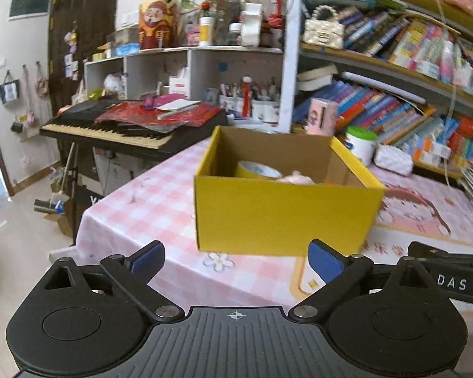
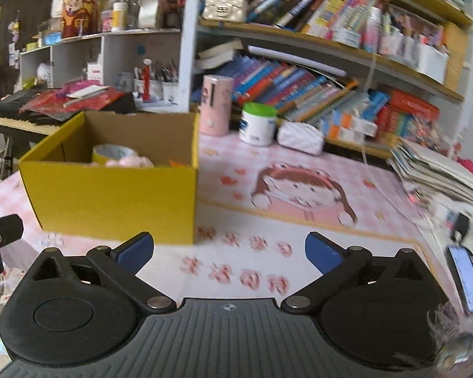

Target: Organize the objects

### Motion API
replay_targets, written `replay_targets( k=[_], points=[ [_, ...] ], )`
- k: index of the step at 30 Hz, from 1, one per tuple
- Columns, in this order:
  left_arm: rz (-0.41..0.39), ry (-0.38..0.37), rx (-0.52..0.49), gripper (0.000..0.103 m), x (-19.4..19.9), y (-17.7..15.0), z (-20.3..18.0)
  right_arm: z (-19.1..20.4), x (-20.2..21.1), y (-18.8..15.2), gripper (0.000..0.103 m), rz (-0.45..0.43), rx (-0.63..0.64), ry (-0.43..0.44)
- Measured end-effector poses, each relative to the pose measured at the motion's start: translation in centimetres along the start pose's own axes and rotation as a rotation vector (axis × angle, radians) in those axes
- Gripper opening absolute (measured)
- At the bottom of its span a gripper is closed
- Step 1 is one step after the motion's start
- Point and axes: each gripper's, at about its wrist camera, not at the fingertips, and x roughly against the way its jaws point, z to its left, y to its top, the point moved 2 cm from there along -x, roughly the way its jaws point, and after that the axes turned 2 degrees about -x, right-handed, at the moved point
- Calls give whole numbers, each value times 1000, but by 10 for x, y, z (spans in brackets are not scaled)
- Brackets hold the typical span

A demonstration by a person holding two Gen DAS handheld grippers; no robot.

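A yellow cardboard box (image 1: pixel 283 217) stands open on the pink checked tablecloth (image 1: pixel 148 208). Inside it I see a roll of yellow tape (image 1: pixel 257 170) and a pink soft item (image 1: pixel 294 179). The box also shows in the right wrist view (image 2: pixel 113 201), with the tape roll (image 2: pixel 115 154) and the pink item (image 2: pixel 131 161) in it. My left gripper (image 1: pixel 236 256) is open and empty, just in front of the box. My right gripper (image 2: pixel 228 252) is open and empty, over the cartoon mat (image 2: pixel 299 195) to the right of the box.
A pink cylinder (image 2: pixel 216 108), a white jar with green lid (image 2: pixel 258 124) and a white pouch (image 2: pixel 301 137) stand behind the mat. Bookshelves (image 2: pixel 331 72) fill the back. A paper stack (image 2: pixel 435 170) and a phone (image 2: pixel 465 280) lie right. A keyboard (image 1: pixel 110 129) stands left.
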Motion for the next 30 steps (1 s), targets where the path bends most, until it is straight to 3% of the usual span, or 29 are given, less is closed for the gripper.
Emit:
replay_targets(
  k=[10,16,21,30],
  points=[
    [11,-133,-94,101,17,-12,-44,-30,38,-39,103,46,-39,-76],
    [16,-212,-134,101,23,-16,-72,-53,49,-48,103,88,-132,-100],
    [27,-254,-147,101,25,-16,-93,-60,51,-52,103,133,-200,-104],
    [44,-270,-149,103,30,-21,-110,-70,60,-58,103,121,-194,-135]
  ],
)
